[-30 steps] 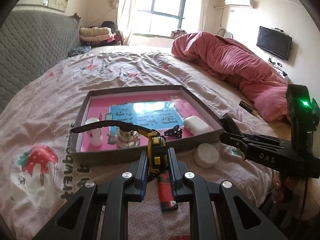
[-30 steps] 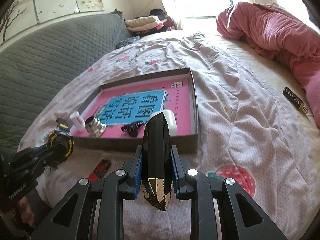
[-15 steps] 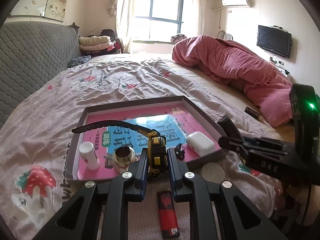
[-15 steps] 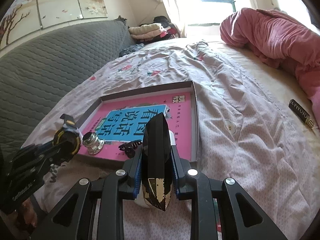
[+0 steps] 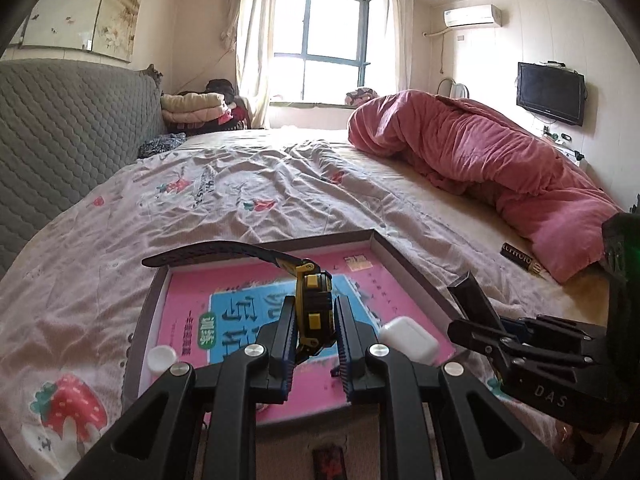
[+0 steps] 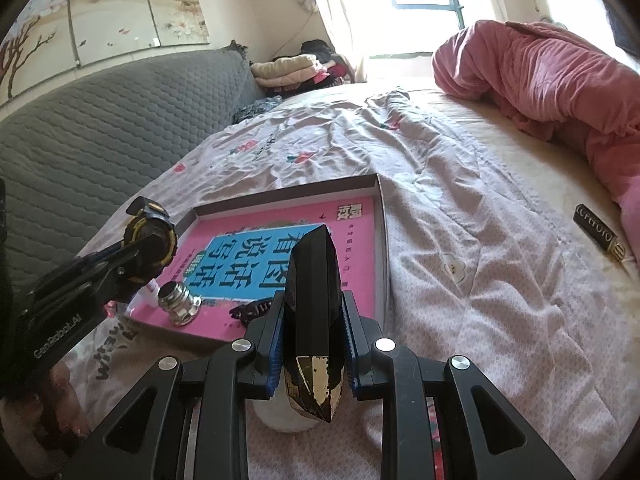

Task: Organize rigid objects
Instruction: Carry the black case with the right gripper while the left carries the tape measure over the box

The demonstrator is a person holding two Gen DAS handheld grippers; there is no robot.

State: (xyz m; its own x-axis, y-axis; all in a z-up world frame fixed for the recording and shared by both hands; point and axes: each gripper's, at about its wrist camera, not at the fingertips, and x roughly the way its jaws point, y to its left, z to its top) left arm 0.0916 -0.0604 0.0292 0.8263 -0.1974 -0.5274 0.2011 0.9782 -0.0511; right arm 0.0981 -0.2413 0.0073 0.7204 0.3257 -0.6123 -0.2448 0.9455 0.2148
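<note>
Left tongs [image 5: 314, 334]: clamped on a yellow-and-black watch [image 5: 313, 300], its dark strap arching out to the left above the tray [image 5: 408, 266].
Right tongs [image 6: 313, 334]: closed around a black faceted case [image 6: 314, 280] with a gold end, held just short of the tray's near edge.
Tray contents: a pink book lines it; a white earbud case [image 5: 408, 338], a white-capped bottle [image 5: 162, 358], a small metal jar [image 6: 178, 306] and a black hair clip [image 6: 254, 310] lie along the near side.
Bed [image 5: 248, 200]: a red lighter [image 5: 330, 462] and a dark branded stick [image 6: 598, 236] lie outside the tray.
Risk, watch: judged, a release from this height lets the springy strap tip it onto the jar or bottle.
Risk, case: its smooth tapered faces could slide out of the pads if tilted further.
Change: the left tongs have come forward over the tray; a second ago the watch hung at its front wall, the lighter directly below. The right tongs have barely shifted.
</note>
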